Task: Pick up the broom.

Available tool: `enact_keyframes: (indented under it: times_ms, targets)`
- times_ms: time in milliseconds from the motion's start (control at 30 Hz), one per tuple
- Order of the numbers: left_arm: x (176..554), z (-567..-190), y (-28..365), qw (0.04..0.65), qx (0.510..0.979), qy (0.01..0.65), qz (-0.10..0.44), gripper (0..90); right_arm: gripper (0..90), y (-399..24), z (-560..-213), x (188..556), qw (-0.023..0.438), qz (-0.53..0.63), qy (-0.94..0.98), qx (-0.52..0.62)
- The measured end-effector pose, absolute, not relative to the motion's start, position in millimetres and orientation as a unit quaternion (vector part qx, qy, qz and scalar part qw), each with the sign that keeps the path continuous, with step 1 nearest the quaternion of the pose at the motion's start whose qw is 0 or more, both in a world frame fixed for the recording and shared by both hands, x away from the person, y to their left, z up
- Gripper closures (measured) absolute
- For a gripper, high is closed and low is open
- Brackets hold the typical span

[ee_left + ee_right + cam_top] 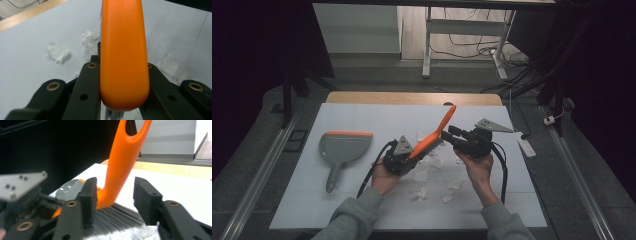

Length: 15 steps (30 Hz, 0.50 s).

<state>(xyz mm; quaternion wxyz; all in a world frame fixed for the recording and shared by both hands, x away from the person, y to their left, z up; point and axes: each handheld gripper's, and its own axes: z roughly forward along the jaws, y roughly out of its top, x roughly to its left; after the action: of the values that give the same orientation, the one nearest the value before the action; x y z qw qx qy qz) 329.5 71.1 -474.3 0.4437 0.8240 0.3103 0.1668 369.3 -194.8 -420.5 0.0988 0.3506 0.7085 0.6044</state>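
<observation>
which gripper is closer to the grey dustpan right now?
Left. The left gripper, shut on the orange brush, sits just right of the dustpan with bare table between. The right gripper is farther right, beyond the brush, jaws open.

Layout on the surface [362, 210]: the dustpan [343, 147] lies at the left, well apart from the paper scraps [421, 176] scattered at the centre. Above the scraps, the left tool [409, 154] holds the brush [435, 131], whose handle slants up and away. The right tool [454, 136] stands just right of the brush, its jaws either side of the bristles.
</observation>
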Motion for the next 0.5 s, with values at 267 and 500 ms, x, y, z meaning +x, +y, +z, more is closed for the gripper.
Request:
enact_keyframes:
  times_ms: [267,500]
  targets:
    - [327.1,-461.0,95.0,0.393,0.864,0.280,0.146,79.9,37.1,-194.6,-409.6,364.4,0.111,0.527,0.789,0.294]
    - [330.0,-460.4,101.5,0.348,0.892,0.266,0.112,79.8,35.2,-190.0,-407.6,355.7,0.112,0.494,0.829,0.237]
